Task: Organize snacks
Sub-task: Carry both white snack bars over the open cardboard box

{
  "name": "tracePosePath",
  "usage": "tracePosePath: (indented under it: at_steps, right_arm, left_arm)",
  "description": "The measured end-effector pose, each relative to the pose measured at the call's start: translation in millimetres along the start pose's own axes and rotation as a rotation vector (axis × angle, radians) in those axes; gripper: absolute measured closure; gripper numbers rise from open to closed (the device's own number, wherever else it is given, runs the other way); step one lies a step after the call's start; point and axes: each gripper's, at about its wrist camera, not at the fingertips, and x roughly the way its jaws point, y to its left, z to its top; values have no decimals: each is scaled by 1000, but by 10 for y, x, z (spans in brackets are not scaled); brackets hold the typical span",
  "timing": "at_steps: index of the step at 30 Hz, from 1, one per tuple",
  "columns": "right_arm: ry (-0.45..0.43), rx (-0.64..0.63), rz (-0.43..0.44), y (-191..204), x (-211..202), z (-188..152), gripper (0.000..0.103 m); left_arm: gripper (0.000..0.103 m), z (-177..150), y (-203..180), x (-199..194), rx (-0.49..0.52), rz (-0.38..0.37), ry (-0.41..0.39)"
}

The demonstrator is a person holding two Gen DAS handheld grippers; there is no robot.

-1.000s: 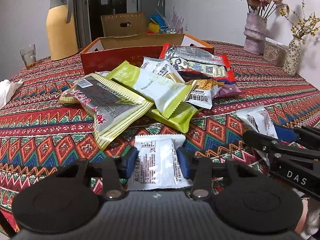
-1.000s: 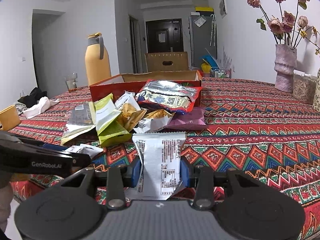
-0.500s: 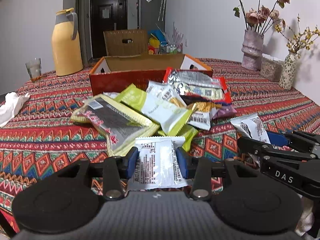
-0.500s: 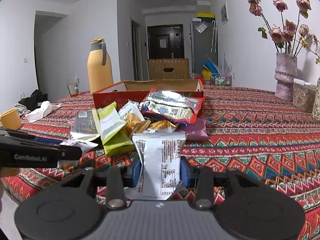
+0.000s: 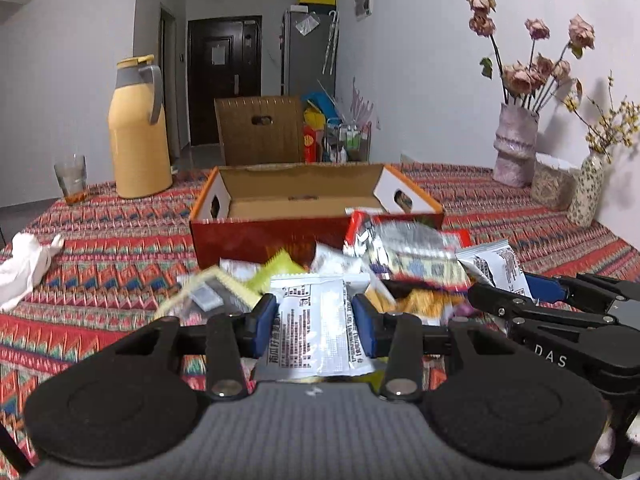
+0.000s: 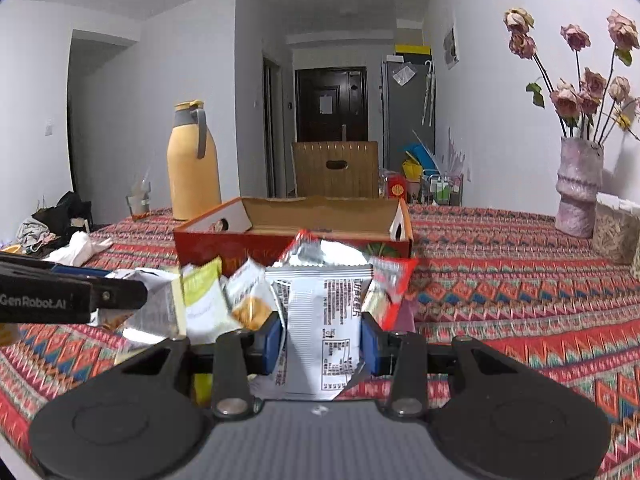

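Two white snack packets are each pinched between blue pads: the left gripper (image 5: 314, 326) is clamped on a white printed packet (image 5: 316, 328), and the right gripper (image 6: 322, 338) is clamped on a crumpled white-and-silver packet (image 6: 322, 332), both held clear of the patterned tablecloth (image 6: 500, 280). Each packet's lower end is cut off behind its gripper's grey body. Between the grippers and the open red cardboard box (image 5: 312, 216) lies a heap of snack packets (image 5: 400, 264), near the middle of the tabletop; motion blur smears it, so only a red-and-silver bag (image 6: 332, 256) leaning against the box's front wall and a yellow-green wrapper (image 6: 202, 292) can be told apart. What can be seen of the box's inside looks bare; its floor is partly hidden by the front wall. Toward the far left edge stand a yellow thermos jug (image 5: 138, 128) and a drinking glass (image 5: 72, 178); a pink vase of dried roses (image 5: 516, 146) stands toward the far right edge. Crumpled white cloth (image 5: 24, 268) lies at the left edge, partly cut off
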Motion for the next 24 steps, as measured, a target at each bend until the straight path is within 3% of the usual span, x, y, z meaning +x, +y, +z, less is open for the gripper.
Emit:
tracePosePath:
  at_steps: [24]
  right_arm:
    - [-70,-32,-32,-83,1131,1069,63]
  left_arm:
    - [60,1113,238,976,6,48,-89]
